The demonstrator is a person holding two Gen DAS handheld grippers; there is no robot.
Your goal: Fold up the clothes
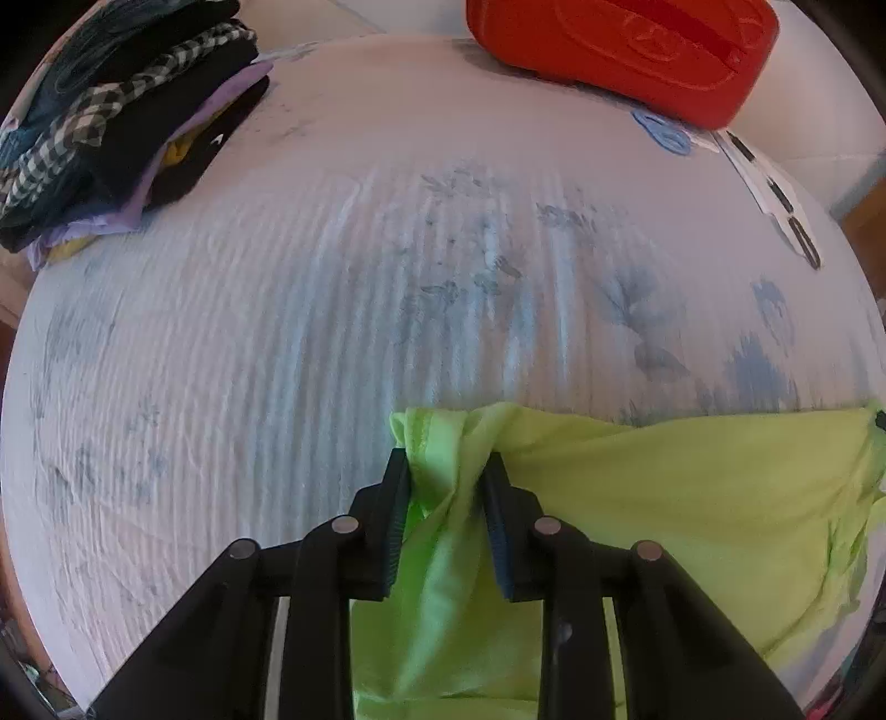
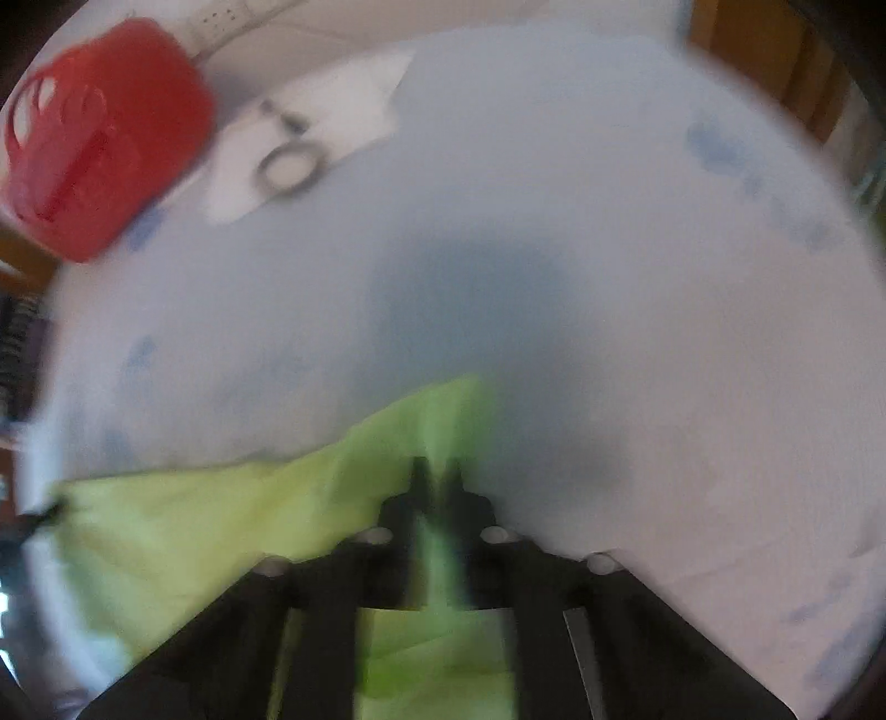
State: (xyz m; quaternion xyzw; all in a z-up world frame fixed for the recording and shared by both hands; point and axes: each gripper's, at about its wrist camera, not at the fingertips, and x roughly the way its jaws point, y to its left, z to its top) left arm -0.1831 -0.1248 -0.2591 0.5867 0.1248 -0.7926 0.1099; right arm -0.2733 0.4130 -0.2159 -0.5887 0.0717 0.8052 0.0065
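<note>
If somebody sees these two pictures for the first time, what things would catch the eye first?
First, the lime-green garment low in both views, bunched in the jaws of the left gripper and the right gripper. Next, the red plastic case at the far edge of the pale flowered sheet. Then the dark pile of folded clothes, far left.

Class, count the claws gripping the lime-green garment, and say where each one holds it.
2. The left claw pinches a bunched edge of the garment at its left end; the right claw pinches its right end. That view is blurred.
</note>
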